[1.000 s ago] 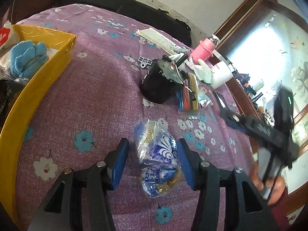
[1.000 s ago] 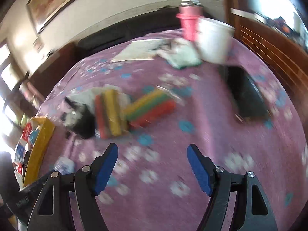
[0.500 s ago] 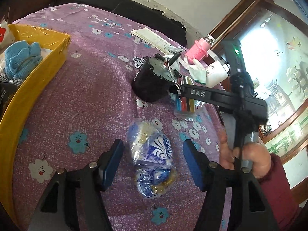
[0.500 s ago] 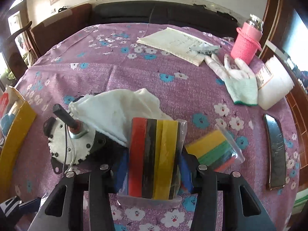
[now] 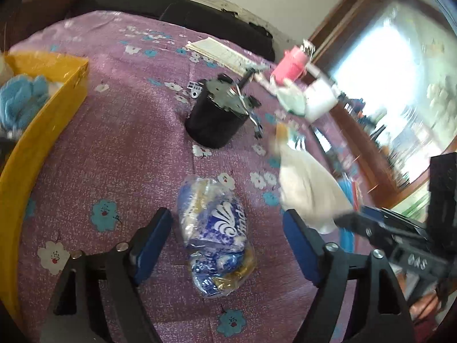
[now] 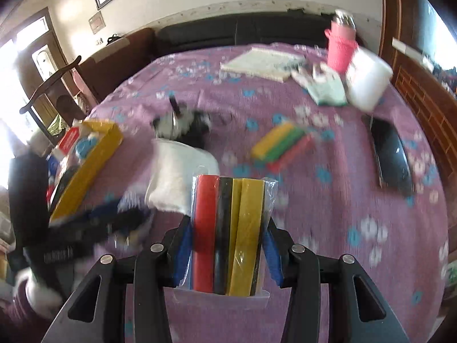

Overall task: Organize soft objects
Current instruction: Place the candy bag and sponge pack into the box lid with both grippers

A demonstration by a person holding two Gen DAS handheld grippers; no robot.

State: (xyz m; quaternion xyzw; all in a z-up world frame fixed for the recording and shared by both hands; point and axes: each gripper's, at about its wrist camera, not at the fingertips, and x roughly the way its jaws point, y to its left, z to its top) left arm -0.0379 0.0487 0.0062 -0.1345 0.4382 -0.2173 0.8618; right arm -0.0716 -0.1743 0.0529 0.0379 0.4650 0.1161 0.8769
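Note:
A clear bag of blue-and-white soft items (image 5: pixel 214 228) lies on the purple flowered cloth. My left gripper (image 5: pixel 227 237) straddles it, its jaws opening and the pads clear of the bag on both sides. My right gripper (image 6: pixel 227 245) is shut on a clear packet of red, black and yellow strips (image 6: pixel 228 228), held off the table. A white cloth (image 6: pixel 180 177) hangs at the packet's left side; whether it is pinched too I cannot tell. In the left wrist view the cloth (image 5: pixel 308 188) and the blurred right gripper (image 5: pixel 400 237) are at the right.
A yellow box (image 5: pixel 42 131) with a blue towel (image 5: pixel 20 100) stands at the left. A black motor (image 5: pixel 217 117) sits mid-table. Farther back are a second packet of coloured strips (image 6: pixel 282 148), glove (image 6: pixel 325 85), pink bottle (image 6: pixel 341 48), white cup (image 6: pixel 368 83), notebook (image 6: pixel 262 63) and a black slab (image 6: pixel 391 154).
My right gripper closed on the strip packet and lifted it away toward the left; the white cloth came off the motor with it. My left jaws spread wider around the bag.

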